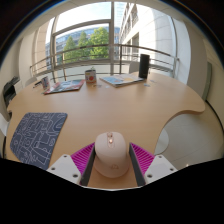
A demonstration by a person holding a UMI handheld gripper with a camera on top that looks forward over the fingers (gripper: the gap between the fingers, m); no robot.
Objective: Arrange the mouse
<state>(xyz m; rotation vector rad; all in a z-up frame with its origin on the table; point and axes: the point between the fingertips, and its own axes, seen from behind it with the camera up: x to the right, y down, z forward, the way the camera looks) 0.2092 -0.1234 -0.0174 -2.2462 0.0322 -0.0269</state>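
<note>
A pale pink-white mouse (111, 152) stands between my two fingers, its sides touching both magenta pads. My gripper (112, 162) is shut on the mouse, low over the wooden table (125, 108) near its front edge. A dark patterned mouse pad (38, 138) lies on the table to the left of my fingers, apart from the mouse. I cannot tell whether the mouse rests on the table or is lifted slightly off it.
At the table's far side lie a magazine (62, 86), a small upright box (90, 75), a flat booklet (120, 79) and a dark cylinder (144, 66). The table's front edge curves inward at the right (170, 130). Windows and a railing stand beyond.
</note>
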